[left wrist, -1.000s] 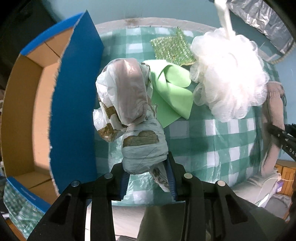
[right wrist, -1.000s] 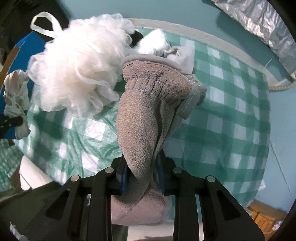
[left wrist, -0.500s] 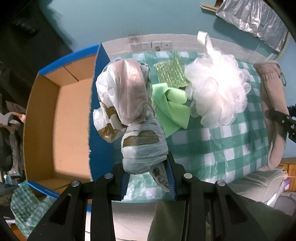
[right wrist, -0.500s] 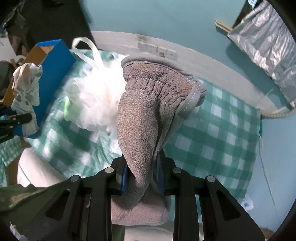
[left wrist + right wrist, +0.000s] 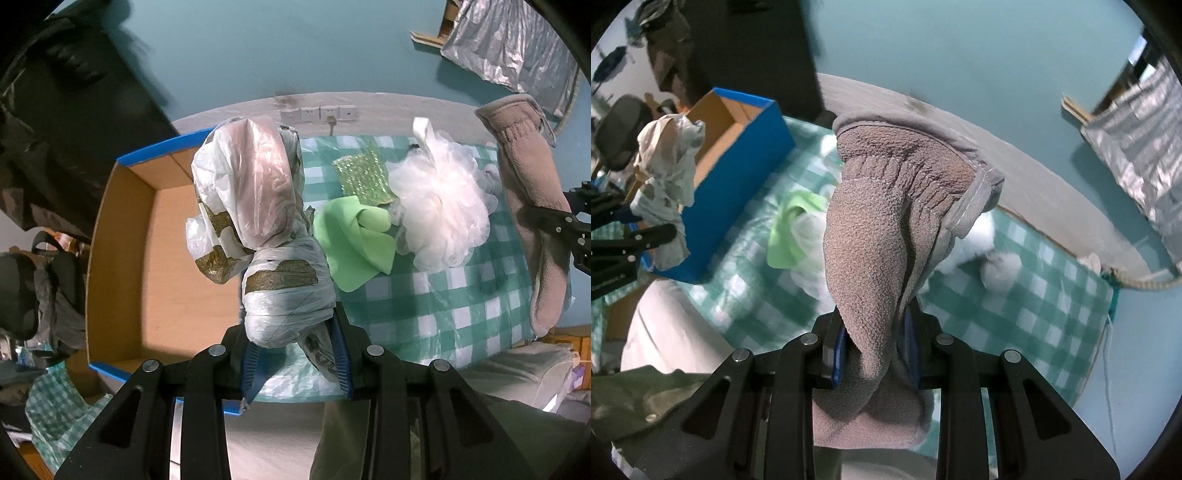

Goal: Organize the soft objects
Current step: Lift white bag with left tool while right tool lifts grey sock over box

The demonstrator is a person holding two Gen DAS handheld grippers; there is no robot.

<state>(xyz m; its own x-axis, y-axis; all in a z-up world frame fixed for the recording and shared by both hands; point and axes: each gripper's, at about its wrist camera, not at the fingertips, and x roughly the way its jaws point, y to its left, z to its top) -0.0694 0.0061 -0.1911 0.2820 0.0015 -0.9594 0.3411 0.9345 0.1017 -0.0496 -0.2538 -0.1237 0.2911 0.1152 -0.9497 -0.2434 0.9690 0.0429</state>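
Note:
My left gripper (image 5: 295,362) is shut on a crumpled white plastic bag (image 5: 255,221) with gold patches and holds it high, between the open blue cardboard box (image 5: 122,251) and the checked table. It also shows in the right wrist view (image 5: 665,173). My right gripper (image 5: 875,350) is shut on a grey-brown fleece mitten (image 5: 886,229) and holds it upright above the table's right side; the mitten also shows in the left wrist view (image 5: 532,206). On the table lie a white mesh bath pouf (image 5: 443,214), a green cloth (image 5: 354,247) and a glittery green scrub pad (image 5: 364,177).
The green-checked tablecloth (image 5: 461,306) covers the table, with the box (image 5: 738,155) at its left end. A teal wall and a socket strip (image 5: 319,112) lie beyond. A small white puff (image 5: 1001,271) lies at the table's far right. Silver foil (image 5: 1137,118) hangs at the upper right.
Both grippers have risen away from the table with their loads still held. More of the box's inside and the wall has come into view.

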